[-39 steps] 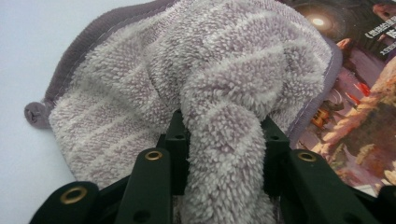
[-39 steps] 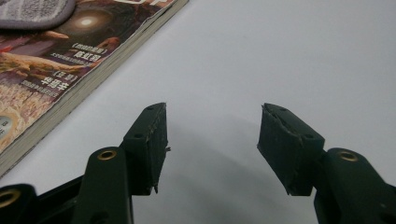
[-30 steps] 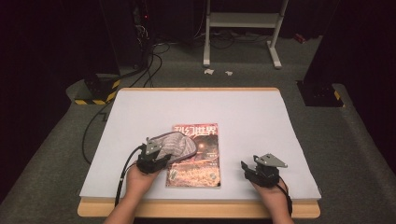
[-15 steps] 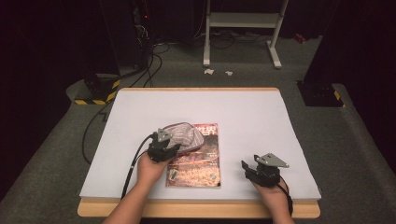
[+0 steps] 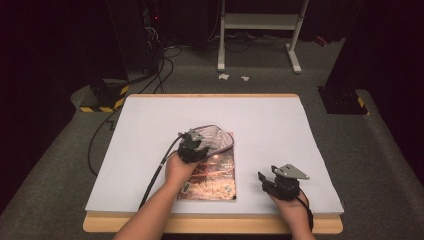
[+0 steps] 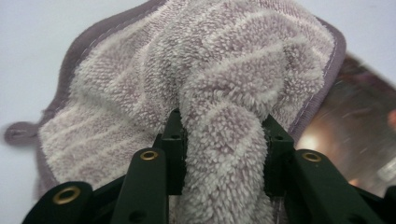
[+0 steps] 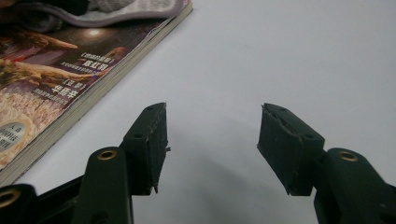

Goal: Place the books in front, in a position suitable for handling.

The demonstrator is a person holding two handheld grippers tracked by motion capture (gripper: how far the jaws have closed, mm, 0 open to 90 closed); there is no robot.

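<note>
While the left gripper [image 5: 194, 148] works over the upper part of the magazine [image 5: 212, 175], its jaws clench a bunched fold of the pale grey towel [image 6: 196, 93]; the left gripper view has the terry pile pressed between both pads [image 6: 173, 140]. The jaws have just been easing slightly wider, yet the fold sits squeezed between them, so the grip holds.

Position of the towel: crumpled on the far end of the magazine, part of it spilling past the top edge onto the white tabletop [image 5: 150, 130]. The magazine lies flat near the person's side of the tabletop, cover up, its lower half bare and glossy.

Right gripper [image 5: 280, 184]: rests on the tabletop just right of the magazine, jaws released and nothing between them; in its own view, bare white surface lies in the gap, with the magazine's spine [image 7: 116, 70] off to the left.

Judgement on progress: the work reads as wiping the cover with the towel. The cloth now sits at the far end, so the pass looks well along. Cannot tell whether the near half of the cover has been covered. Left to do, probably: any further strokes, then putting the towel down clear of the magazine and letting go.
</note>
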